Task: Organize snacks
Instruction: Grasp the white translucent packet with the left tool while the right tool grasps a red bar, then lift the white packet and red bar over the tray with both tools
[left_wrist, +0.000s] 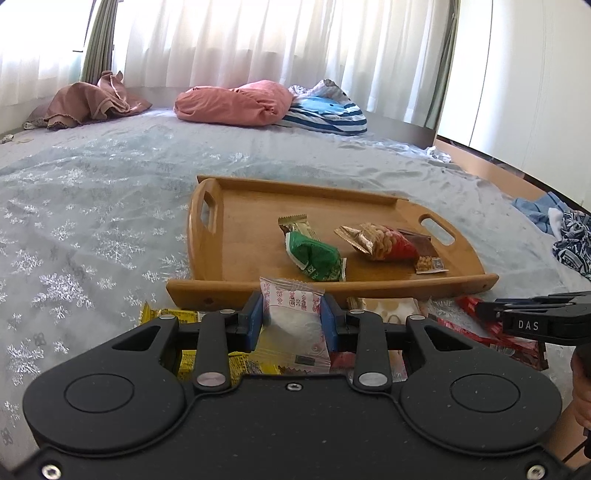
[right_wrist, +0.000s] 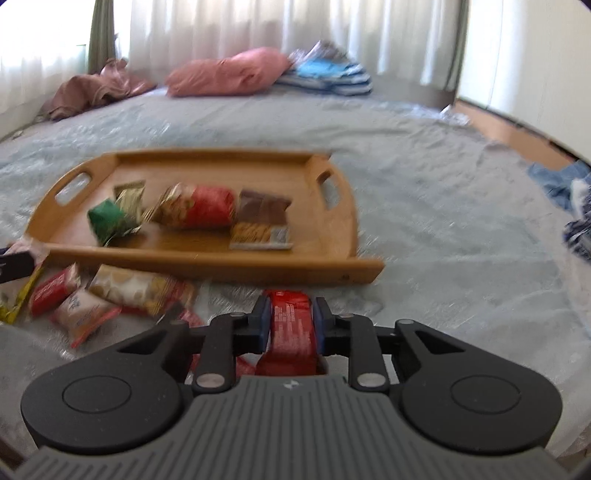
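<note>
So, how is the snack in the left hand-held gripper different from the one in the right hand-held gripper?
The white packet in the left hand-held gripper is pale with red print; the red packet in the right hand-held gripper is solid red. The white one looks wider and puffier, the red one narrower. Both are clamped between blue pads, just short of the wooden tray.

We note bright daylight through the curtains (left_wrist: 229, 40); the right wrist view is motion-blurred, both bent at edges.

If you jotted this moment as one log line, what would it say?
left gripper: shut on white packet | right gripper: shut on red packet | wooden tray: four snacks inside | others loose on bedspread
</note>
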